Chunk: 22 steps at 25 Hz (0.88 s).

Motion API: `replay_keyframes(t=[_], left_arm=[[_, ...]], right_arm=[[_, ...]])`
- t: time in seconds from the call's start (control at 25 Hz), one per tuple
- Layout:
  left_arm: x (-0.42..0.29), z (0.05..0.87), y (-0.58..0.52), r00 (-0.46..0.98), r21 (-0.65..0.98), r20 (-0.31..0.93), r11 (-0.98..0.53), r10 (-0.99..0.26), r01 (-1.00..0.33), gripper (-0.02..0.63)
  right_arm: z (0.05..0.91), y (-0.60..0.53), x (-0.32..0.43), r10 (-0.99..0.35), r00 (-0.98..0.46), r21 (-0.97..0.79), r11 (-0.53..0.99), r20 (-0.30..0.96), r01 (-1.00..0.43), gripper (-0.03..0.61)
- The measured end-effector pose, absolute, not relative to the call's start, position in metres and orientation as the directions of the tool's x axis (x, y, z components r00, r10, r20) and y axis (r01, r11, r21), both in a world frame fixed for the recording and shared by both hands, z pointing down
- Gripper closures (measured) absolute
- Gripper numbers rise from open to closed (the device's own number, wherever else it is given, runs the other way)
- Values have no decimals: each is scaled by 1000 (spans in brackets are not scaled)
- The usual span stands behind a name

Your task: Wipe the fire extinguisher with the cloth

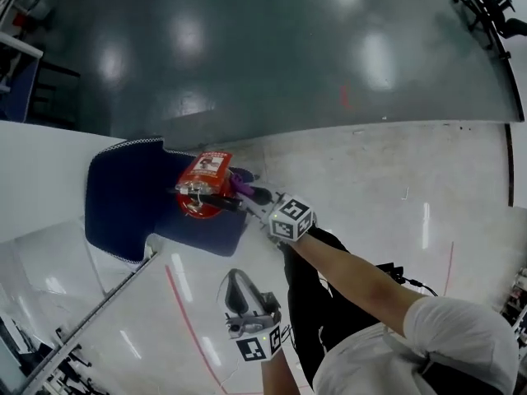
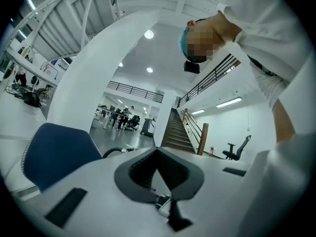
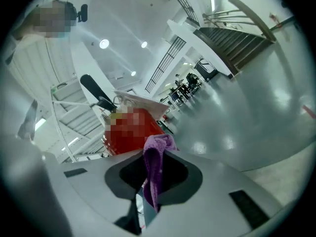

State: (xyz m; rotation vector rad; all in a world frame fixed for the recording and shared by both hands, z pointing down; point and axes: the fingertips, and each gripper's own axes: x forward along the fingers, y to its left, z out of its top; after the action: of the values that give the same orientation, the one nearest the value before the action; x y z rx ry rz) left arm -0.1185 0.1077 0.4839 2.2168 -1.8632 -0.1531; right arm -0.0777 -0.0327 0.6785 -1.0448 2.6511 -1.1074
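Note:
A red fire extinguisher (image 1: 202,186) with a black handle stands on the seat of a dark blue chair (image 1: 123,196). My right gripper (image 1: 249,192) is at its right side, shut on a purple cloth (image 1: 240,185) that touches or nearly touches the extinguisher. In the right gripper view the cloth (image 3: 158,144) hangs out between the jaws of the right gripper (image 3: 154,174), with the extinguisher (image 3: 131,132) just beyond. My left gripper (image 1: 235,278) hangs lower, apart from the chair, tilted upward. In its own view the left gripper (image 2: 158,157) is shut with nothing in it.
The chair sits where the glossy grey floor meets a white floor. Red tape lines (image 1: 185,311) cross the white floor, and a metal rail (image 1: 90,315) runs at lower left. An office chair (image 1: 494,6) is far off at top right. Stairs (image 2: 177,132) stand beyond.

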Motion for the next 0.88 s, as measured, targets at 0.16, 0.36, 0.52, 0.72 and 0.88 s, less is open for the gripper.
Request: replay_keyframes(t=[0.16,0.36,0.52,0.72,0.88], left_arm=[[-107,463,133,163,241,104,-134,-981,-961,609],[-96,436,150,143,224,88,-121,-986,-967,609],[-98,413,149,104,220,58,-89,-993,-971,609],[-100,397,151,81,216,59,-67,-995,-974,609],[-101,388,141,69,254,37,-57,-997,-965,609]], right_arm=[[642,-18,-72,-618,-768,-653,512,171,-557,522],[619,-15,-64,-604,-780,-650,530,162,-545,522],[611,-13,-69,-582,-798,-645,551,158,-530,523],[604,-5,-78,-574,-803,-618,575,163,-536,522],[606,-4,-66,-574,-793,-563,593,206,-575,522]])
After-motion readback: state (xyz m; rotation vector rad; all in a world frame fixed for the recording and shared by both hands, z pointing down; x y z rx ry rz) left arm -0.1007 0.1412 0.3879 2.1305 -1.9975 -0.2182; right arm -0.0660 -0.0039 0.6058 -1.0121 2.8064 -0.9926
